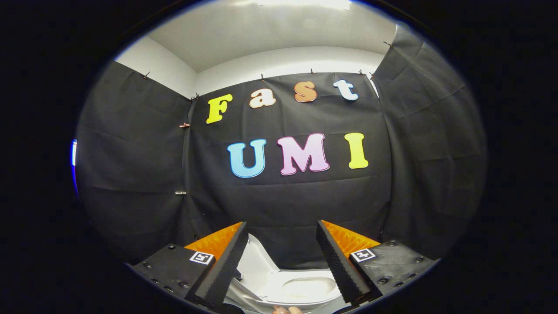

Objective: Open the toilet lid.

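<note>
A white toilet (pixel 301 288) sits low between and just beyond my fingers. Its lid (pixel 257 261) stands raised and tilted to the left, close to my left finger, and the oval seat opening (pixel 308 286) lies uncovered. My gripper (pixel 283 231) is open, the two fingers wide apart with nothing between them, held above the toilet and aimed at the booth's back wall. Whether the left finger touches the lid I cannot tell. A person's fingertips (pixel 287 310) show at the very bottom, under the toilet's near rim.
Black cloth walls (pixel 130 174) close the booth on the left, back and right. White wall and ceiling (pixel 270 35) show above the cloth.
</note>
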Motion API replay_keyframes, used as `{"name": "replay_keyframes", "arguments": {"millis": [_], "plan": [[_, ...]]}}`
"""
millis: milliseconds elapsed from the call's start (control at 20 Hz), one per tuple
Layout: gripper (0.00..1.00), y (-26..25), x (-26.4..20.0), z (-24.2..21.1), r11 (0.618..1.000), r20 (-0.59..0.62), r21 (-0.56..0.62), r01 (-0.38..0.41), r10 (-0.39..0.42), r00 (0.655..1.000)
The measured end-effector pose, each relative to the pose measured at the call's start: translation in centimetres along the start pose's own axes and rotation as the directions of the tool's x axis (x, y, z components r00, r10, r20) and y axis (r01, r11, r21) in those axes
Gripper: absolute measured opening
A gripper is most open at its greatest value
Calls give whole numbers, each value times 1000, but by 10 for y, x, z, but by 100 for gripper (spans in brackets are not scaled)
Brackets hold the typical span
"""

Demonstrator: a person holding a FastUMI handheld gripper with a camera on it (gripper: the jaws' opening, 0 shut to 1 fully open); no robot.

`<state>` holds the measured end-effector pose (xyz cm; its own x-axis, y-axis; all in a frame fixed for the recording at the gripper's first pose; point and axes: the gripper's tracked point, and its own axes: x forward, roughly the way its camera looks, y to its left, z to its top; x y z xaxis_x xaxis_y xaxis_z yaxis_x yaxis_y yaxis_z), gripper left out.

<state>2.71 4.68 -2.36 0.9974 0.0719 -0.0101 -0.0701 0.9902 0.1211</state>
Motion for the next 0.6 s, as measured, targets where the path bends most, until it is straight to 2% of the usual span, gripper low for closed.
{"name": "replay_keyframes", "arguments": {"millis": [600], "plan": [[98,0,6,-7,1000,-18,-1,-7,7,1000]]}}
